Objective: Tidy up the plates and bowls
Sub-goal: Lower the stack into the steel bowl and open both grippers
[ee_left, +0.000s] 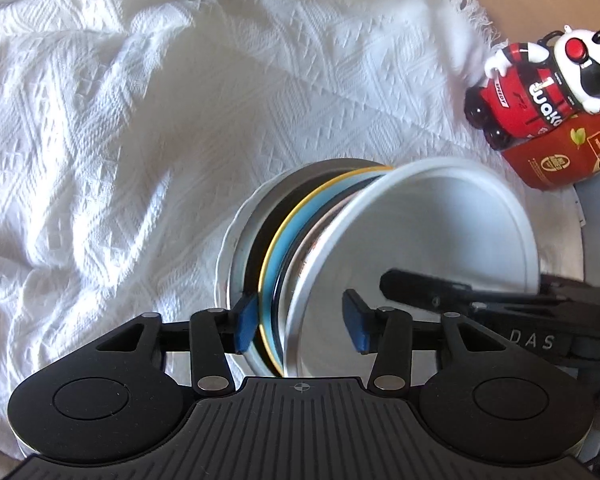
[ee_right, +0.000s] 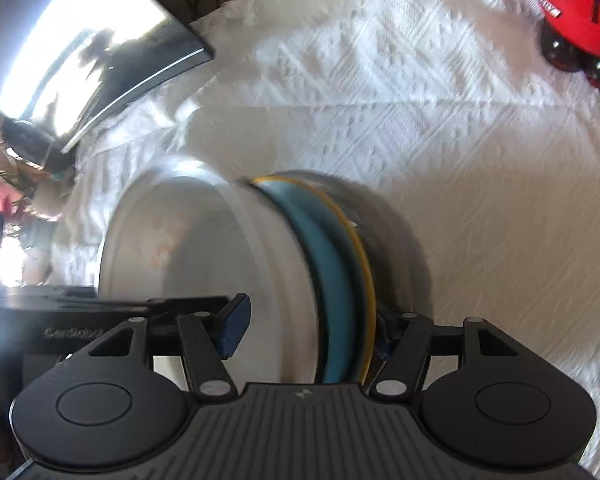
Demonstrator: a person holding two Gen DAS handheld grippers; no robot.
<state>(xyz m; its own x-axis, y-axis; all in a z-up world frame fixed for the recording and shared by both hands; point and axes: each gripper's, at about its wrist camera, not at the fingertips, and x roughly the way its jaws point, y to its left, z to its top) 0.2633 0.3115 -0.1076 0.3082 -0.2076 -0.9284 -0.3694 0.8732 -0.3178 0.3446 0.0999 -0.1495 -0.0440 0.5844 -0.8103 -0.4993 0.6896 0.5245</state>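
Fig.: nested stack of white, blue yellow-rimmed & metal plates and bowls [ee_left: 320,248] held on edge above the white woven cloth [ee_left: 120,140], straddled by left gripper [ee_left: 302,322] & right gripper [ee_right: 306,332], both part-open w/ pad contact unclear; a loose hold may let dishes slide apart & drop.

Cloth [ee_left: 140,120] was white woven, rough-textured; bowl [ee_left: 440,232] at 3 o'clock looked smooth matt metal; grippers' pads [ee_left: 246,322] blue, matt.
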